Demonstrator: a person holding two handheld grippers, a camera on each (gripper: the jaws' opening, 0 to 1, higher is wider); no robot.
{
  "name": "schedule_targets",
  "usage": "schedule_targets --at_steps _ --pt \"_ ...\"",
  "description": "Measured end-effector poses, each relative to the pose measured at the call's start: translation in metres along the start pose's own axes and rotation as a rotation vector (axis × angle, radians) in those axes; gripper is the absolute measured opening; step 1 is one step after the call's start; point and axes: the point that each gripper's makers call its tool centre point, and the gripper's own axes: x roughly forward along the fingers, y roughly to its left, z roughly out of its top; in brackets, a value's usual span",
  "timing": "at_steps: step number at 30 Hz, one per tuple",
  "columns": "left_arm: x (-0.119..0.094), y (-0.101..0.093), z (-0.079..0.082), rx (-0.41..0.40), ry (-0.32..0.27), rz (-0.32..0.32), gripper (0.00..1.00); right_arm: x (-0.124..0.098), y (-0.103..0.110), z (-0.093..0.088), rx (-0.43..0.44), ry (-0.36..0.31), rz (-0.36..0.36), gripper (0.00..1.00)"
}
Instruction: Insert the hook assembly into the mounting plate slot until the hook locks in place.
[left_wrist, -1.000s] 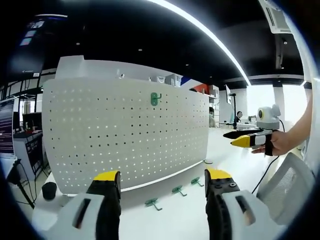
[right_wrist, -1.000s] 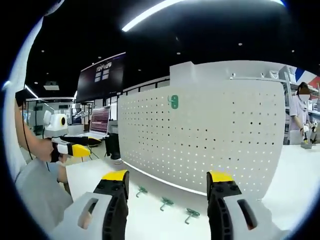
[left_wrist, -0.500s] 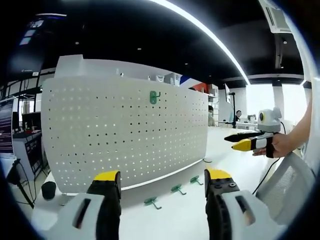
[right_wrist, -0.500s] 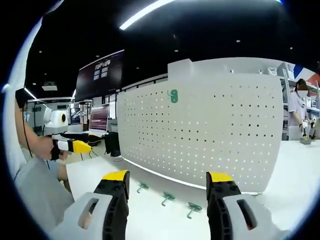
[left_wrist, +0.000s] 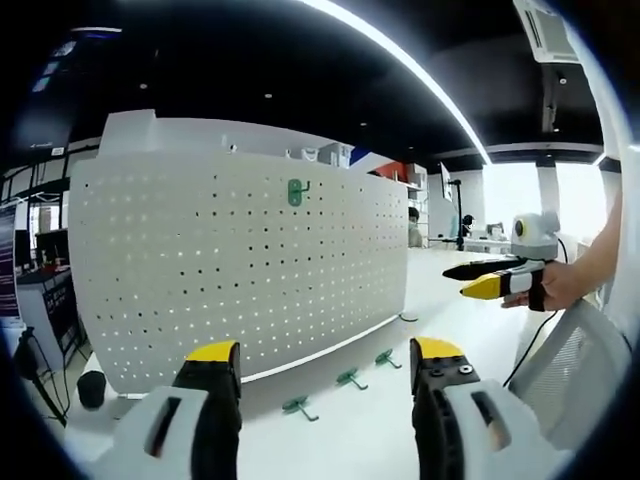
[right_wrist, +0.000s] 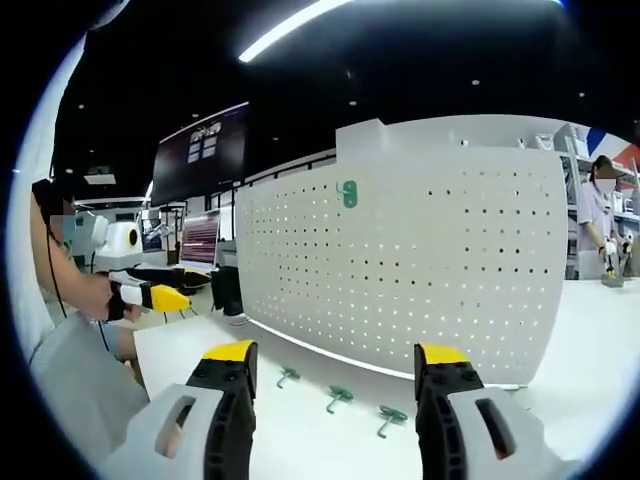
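A white pegboard (left_wrist: 240, 270) (right_wrist: 420, 270) stands upright on the white table. One green hook (left_wrist: 295, 191) (right_wrist: 347, 193) hangs high on it. Three loose green hooks lie on the table at its foot: (left_wrist: 297, 406), (left_wrist: 348, 378), (left_wrist: 386, 357) in the left gripper view, (right_wrist: 287, 376), (right_wrist: 338, 398), (right_wrist: 389, 418) in the right gripper view. My left gripper (left_wrist: 325, 355) is open and holds nothing, well back from the board. My right gripper (right_wrist: 335, 355) is open too. The right gripper (left_wrist: 490, 278) also shows at the right of the left gripper view, the left gripper (right_wrist: 155, 292) at the left of the right gripper view.
The table (left_wrist: 340, 440) spreads white in front of the board. A small black cylinder (left_wrist: 91, 388) stands by the board's left end. A person's hand (left_wrist: 565, 285) and sleeve (right_wrist: 80, 390) show. A dark screen (right_wrist: 205, 150) and another person (right_wrist: 605, 225) are in the background.
Both views shifted slightly with the hands. The hooks and the board have not moved. Both grippers stay open.
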Motion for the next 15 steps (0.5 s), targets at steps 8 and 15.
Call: schedule_targets --at_steps 8,15 --pt "0.008 0.003 -0.004 0.014 0.039 -0.037 0.69 0.0 -0.001 -0.001 -0.001 0.0 -0.006 0.62" --pt "0.016 0.005 -0.012 0.035 0.092 -0.082 0.69 0.0 -0.002 -0.001 0.002 0.001 -0.007 0.62"
